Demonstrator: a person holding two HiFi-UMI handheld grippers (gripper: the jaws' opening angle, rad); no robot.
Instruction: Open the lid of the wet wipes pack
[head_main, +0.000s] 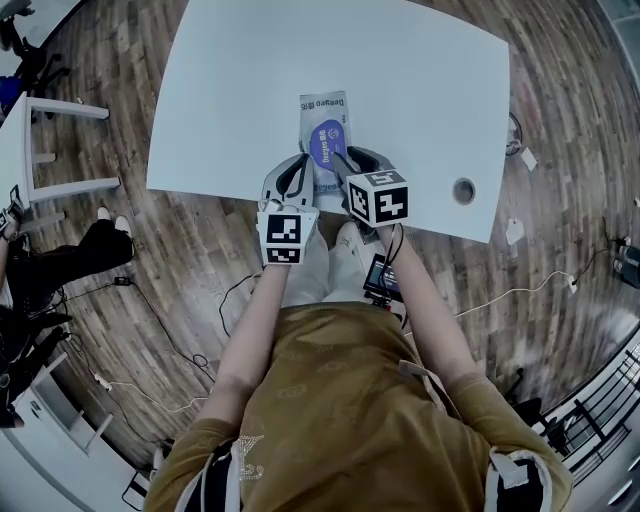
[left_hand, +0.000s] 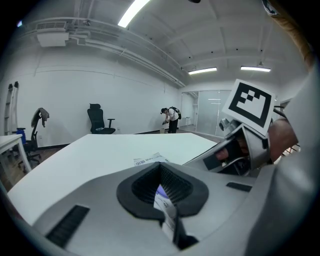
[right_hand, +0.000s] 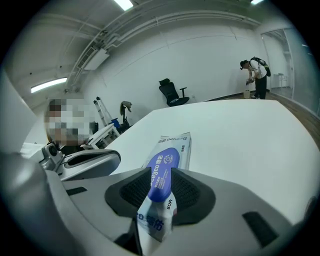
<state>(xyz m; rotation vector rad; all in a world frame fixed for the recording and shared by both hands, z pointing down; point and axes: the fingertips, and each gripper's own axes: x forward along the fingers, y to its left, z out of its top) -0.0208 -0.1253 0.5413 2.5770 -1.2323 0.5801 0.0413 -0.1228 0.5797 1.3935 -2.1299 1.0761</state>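
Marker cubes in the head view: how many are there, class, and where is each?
2. One marker cube tops the left gripper, the other the right gripper, both at the wet wipes pack. None seems hidden.

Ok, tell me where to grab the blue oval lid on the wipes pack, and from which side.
Pinch the blue oval lid at its rounded near end, coming from the person's side. It is a thin flap on the white wet wipes pack, so only its tip offers an edge. The right gripper is shut there; the left gripper clamps the pack.
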